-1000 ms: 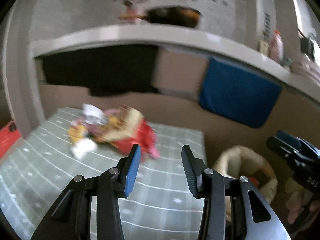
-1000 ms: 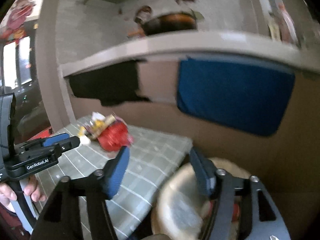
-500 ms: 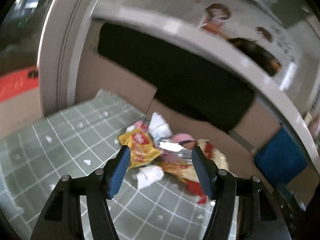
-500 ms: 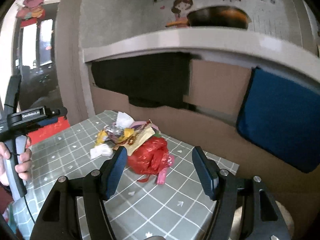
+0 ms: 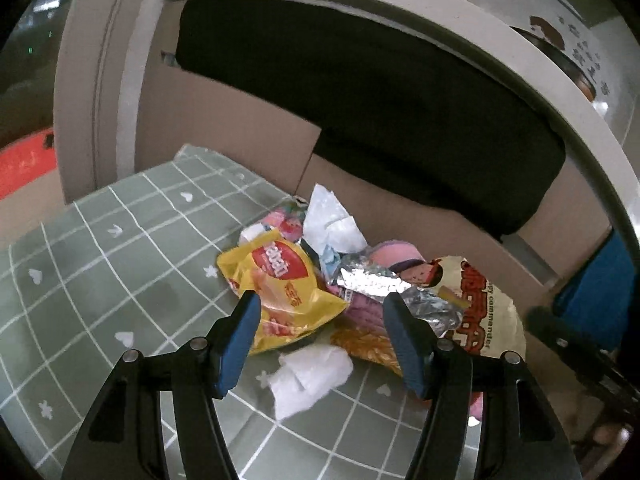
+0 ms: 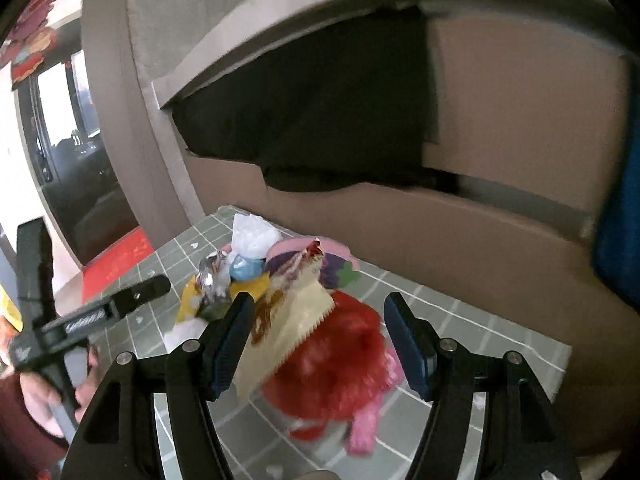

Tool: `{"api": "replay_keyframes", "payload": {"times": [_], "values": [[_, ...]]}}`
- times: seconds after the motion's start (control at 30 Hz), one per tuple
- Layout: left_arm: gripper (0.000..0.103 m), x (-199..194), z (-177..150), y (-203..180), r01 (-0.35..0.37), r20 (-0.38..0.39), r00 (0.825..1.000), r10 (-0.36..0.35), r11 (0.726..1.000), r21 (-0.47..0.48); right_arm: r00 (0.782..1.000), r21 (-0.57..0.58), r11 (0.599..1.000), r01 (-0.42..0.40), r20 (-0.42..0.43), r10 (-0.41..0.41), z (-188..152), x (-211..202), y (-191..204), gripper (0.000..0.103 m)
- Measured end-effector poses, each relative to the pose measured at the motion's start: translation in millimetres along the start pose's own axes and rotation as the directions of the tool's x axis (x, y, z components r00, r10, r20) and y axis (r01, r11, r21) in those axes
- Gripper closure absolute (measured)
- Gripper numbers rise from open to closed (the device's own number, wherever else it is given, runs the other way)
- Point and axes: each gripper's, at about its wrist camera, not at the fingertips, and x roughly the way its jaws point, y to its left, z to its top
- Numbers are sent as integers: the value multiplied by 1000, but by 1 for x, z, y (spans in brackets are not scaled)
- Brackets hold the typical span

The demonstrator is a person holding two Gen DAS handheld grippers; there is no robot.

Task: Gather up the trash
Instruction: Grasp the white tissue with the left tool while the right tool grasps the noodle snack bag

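Observation:
A heap of trash lies on the green checked tablecloth (image 5: 100, 264). It holds a yellow snack bag (image 5: 280, 284), a cream snack bag (image 5: 480, 312), a foil wrapper (image 5: 372, 280), white tissue (image 5: 308, 376) and white paper (image 5: 332, 220). My left gripper (image 5: 322, 324) is open just above the yellow bag and tissue. My right gripper (image 6: 320, 332) is open over a red plastic bag (image 6: 340, 364) and the cream bag (image 6: 296, 320). The left gripper shows at left in the right wrist view (image 6: 120, 304).
Cardboard panels (image 5: 240, 132) and a dark cloth (image 5: 380, 112) stand behind the table under a grey ledge (image 5: 360, 20). A blue panel (image 5: 600, 292) sits at right. A pink strip (image 6: 364, 428) lies by the red bag.
Both grippers have moved closer to the trash heap, which now fills the space between their fingers. The bin seen earlier at right has left both views.

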Motion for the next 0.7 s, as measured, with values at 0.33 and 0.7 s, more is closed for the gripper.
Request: {"api": "replay_keyframes", "payload": {"times": [0.33,0.7], "values": [[39,-3,-9,8,-1,-15,1000,1,1000,12,974,15,992,-124,-190,125,-13,50,0,81],[39,-12,-32,18,10,-63,998,-9,1000,4,982,36,994,-108,-151,112,-50,-27,-1,86]]}}
